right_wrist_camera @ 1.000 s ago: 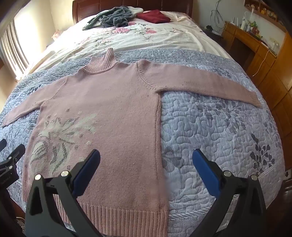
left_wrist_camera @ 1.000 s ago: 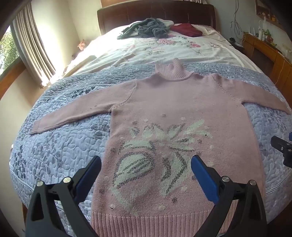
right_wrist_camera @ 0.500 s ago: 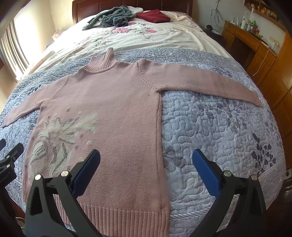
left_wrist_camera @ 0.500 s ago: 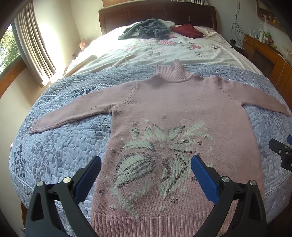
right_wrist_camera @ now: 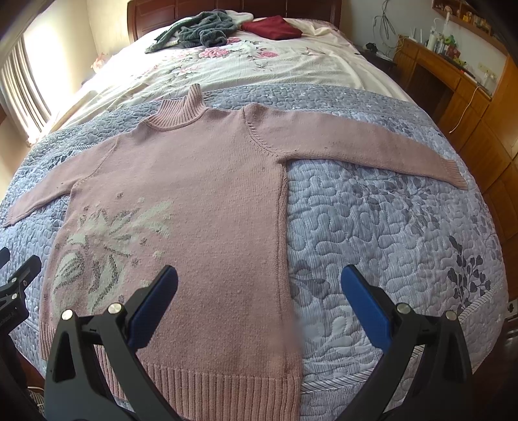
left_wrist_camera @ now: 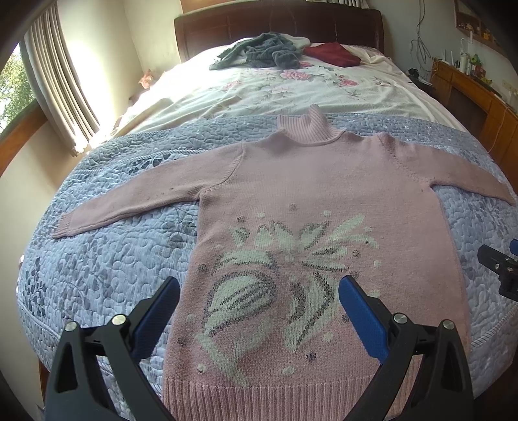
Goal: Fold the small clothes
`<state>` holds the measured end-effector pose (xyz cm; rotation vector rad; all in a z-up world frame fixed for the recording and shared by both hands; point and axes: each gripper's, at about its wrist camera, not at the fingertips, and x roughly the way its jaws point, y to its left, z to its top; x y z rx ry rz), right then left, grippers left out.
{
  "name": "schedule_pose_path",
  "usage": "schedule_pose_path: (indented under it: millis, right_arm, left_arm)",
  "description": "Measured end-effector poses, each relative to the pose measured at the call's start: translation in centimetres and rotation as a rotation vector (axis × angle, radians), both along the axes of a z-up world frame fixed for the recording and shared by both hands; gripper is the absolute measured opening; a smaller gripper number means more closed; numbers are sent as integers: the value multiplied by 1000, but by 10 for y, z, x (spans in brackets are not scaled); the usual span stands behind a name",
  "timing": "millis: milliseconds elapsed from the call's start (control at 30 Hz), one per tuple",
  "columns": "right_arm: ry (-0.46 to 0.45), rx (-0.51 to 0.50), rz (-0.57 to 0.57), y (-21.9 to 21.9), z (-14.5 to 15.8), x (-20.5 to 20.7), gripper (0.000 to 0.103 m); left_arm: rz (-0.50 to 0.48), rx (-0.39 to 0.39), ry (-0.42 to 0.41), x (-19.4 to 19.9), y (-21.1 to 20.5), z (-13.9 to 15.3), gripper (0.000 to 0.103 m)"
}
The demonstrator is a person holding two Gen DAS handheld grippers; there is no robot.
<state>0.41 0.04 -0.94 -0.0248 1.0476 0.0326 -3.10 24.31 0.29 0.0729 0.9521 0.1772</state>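
Two grippers, left gripper point(left_wrist_camera: 259, 312) and right gripper point(right_wrist_camera: 259, 301), wide open, empty, above hem; sweater point(left_wrist_camera: 323, 200) flat, face-up on quilt point(left_wrist_camera: 106, 259), sleeves spread; best pinch each sleeve cuff, fold inward across chest, keeping edges aligned

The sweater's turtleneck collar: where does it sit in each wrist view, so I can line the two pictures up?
Left wrist: the turtleneck collar sits just right of centre in the upper half, sweater body below it.
Right wrist: the collar sits left of centre, in the upper third.
Shared landmark: the dark red garment near the headboard, up and right of the collar in both.
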Motion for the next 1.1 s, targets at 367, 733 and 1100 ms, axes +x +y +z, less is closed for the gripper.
schedule_pose_path:
  millis: [367,733,1100]
  right_arm:
    - [3,1,3,-1,-1,1,100]
    - [-2,3,8,1,2,0,100]
    - [-2,4,9,2,3,0,100]
  left_arm:
    - [11,-4,1,0,5,-1,99]
    - [12,-1,1,0,8,0,99]
    - [13,1,3,0,7,1,99]
